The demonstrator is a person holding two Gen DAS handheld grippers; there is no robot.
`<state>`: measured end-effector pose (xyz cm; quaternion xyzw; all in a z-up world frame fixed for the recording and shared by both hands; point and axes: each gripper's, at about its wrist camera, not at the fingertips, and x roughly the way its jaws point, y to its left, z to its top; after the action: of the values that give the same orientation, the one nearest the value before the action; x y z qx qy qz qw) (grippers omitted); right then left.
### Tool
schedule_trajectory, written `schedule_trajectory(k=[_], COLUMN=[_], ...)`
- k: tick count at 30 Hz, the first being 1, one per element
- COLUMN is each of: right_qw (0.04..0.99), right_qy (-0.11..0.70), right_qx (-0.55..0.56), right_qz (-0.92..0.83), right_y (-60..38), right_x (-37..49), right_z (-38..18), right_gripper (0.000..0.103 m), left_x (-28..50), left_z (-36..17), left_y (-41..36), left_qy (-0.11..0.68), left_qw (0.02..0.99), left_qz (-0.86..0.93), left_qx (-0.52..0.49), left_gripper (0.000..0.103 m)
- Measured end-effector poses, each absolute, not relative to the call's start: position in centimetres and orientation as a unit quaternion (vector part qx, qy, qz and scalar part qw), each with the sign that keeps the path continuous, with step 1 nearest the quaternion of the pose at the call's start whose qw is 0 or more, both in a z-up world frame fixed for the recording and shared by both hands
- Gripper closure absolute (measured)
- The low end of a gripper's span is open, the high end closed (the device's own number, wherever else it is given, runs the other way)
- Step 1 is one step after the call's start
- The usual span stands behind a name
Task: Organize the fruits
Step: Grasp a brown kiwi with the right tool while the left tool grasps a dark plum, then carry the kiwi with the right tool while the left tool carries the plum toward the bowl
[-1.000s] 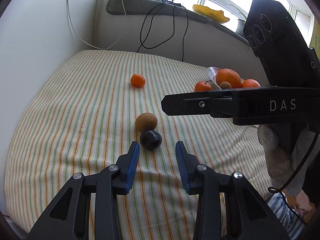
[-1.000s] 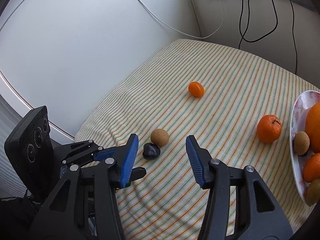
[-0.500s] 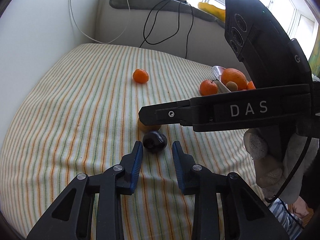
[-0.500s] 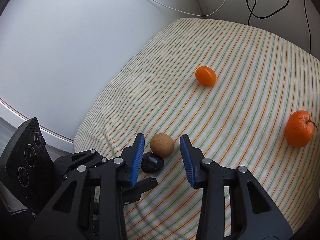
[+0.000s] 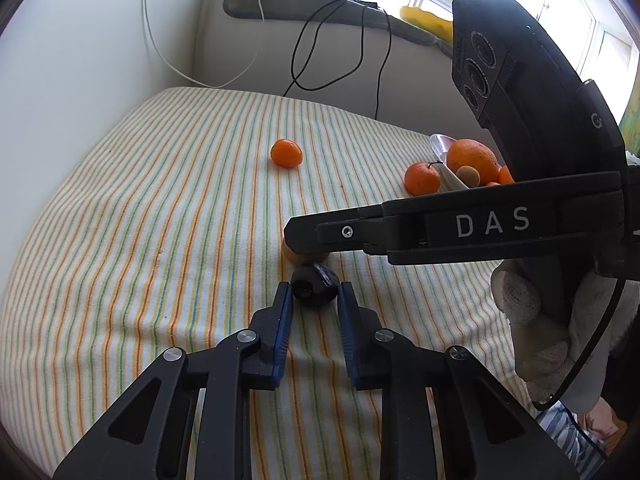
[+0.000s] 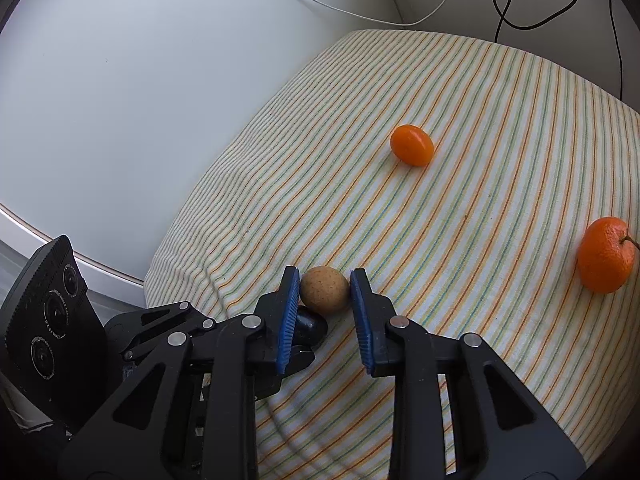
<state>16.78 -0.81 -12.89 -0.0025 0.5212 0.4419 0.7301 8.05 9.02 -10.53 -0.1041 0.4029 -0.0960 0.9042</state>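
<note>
**A:** Both grabs at once? The left gripper [image 5: 314, 294] has its pads touching the dark plum [image 5: 315, 283], so it looks gripped. The right gripper [image 6: 325, 286] is pinching the brown fruit [image 6: 324, 289], which sits touching the plum's 12 o'clock side.

**B:** Lift straight up, one at a time, so neither rolls. The plate [image 5: 442, 152] is off at 2 o'clock.

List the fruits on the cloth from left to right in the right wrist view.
Dark fruit → brown fruit → small orange fruit → tangerine.
</note>
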Motion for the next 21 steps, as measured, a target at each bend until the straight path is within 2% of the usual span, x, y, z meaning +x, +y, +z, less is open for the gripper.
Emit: schedule_trajectory(k=[21], right_qw=[0.775], right_qy=[0.469], right_qx=[0.022], right_qz=[0.423], right_y=[-8.4], right_x=[16.1], right_z=[-8.4], right_gripper=[0.076], left_x=[7.8], left_z=[-7.8], left_y=[7.5], left_qy=[0.377], left_qw=[0.913], left_qz=[-0.116], left_qx=[-0.104], left_gripper=[0.082])
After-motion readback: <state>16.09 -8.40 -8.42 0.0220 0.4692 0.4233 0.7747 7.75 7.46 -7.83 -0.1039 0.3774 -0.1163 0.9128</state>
